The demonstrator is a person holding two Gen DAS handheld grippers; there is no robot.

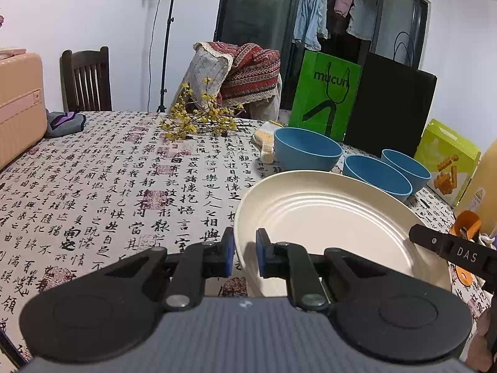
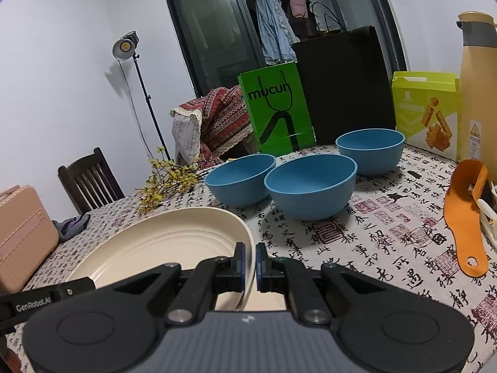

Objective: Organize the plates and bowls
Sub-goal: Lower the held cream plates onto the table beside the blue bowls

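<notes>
I hold a cream ribbed plate by both grippers, just above the calligraphy tablecloth. My left gripper is shut on its left rim. My right gripper is shut on its right rim; part of that gripper's black body shows at the right edge of the left wrist view. Three blue bowls stand upright on the table beyond the plate: a large one, a middle one and a far one.
Behind the bowls stand a green paper bag, a black bag and a yellow-green snack box. An orange scoop and a tall yellow bottle lie to the right. Yellow flowers and a pink suitcase sit to the left.
</notes>
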